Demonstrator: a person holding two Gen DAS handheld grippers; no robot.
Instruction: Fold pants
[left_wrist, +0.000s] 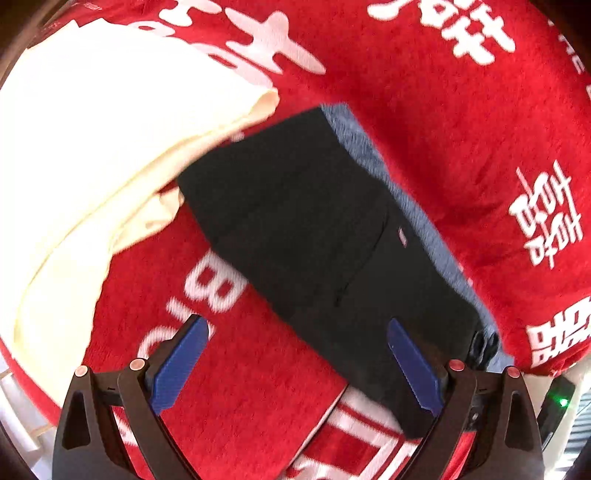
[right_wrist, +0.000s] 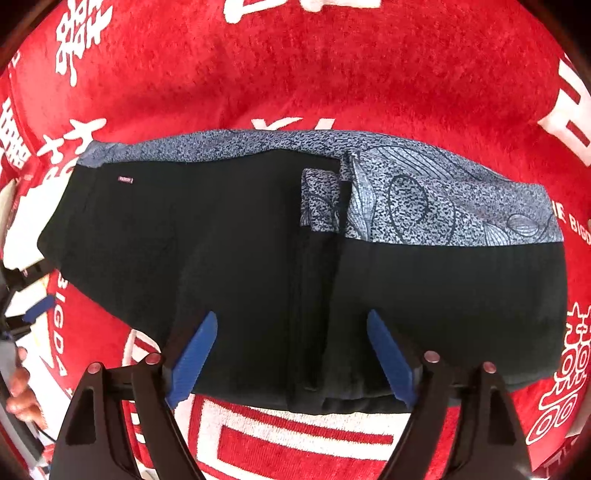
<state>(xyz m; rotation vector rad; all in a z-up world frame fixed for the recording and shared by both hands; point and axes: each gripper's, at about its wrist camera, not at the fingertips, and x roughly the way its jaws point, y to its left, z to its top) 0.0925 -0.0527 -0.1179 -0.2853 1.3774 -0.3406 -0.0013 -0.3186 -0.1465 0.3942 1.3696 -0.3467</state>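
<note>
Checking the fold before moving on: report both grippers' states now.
Left gripper: open, holding nothing, above the black pants.
Right gripper: open, jaws apart over the pants, gripping nothing.

The folded pants (right_wrist: 258, 258) lie on the blanket (right_wrist: 295, 74) near its front edge, with a cloth (left_wrist: 92, 147) beside them toward the left edge.

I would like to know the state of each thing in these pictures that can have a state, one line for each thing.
Black pants: folded, lying flat on the red blanket, patterned blue-grey lining showing along one edge.
Cream cloth: folded, lying beside the pants, apparently overlapping one corner.
Red blanket: spread out under both garments.
Left gripper: open, above the pants, holding nothing.
Right gripper: open, above the pants, holding nothing.
</note>
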